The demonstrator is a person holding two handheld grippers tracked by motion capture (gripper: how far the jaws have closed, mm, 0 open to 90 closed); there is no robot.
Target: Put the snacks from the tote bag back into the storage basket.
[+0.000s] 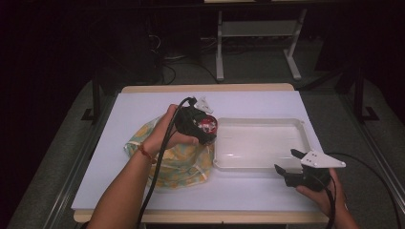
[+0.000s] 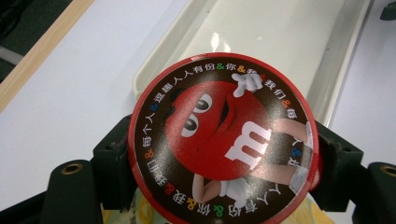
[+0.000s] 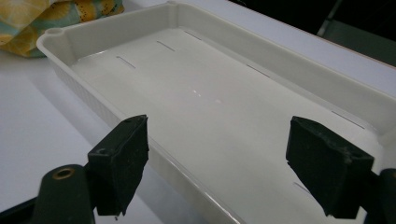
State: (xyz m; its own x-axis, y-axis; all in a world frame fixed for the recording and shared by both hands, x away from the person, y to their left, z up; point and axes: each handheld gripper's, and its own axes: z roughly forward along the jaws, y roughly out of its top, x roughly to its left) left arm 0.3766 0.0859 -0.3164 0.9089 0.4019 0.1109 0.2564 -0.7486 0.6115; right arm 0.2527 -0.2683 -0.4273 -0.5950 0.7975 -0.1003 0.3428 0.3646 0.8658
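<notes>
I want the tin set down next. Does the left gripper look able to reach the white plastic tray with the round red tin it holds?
Probably yes. The left gripper holds the round red tin right beside the white plastic tray, whose floor looks bare. The right gripper hovers open at the tray's near right corner, apart.

Between the black jaws of the left gripper (image 2: 219,158) sits a round tin (image 2: 223,140) with a red rim and a dark brown face printed with a red cartoon candy, a white "m" and coloured ringed lettering. Beyond it lies a cream-white tray (image 2: 280,42); below it, a yellow, teal-patterned cloth (image 1: 179,160).
</notes>
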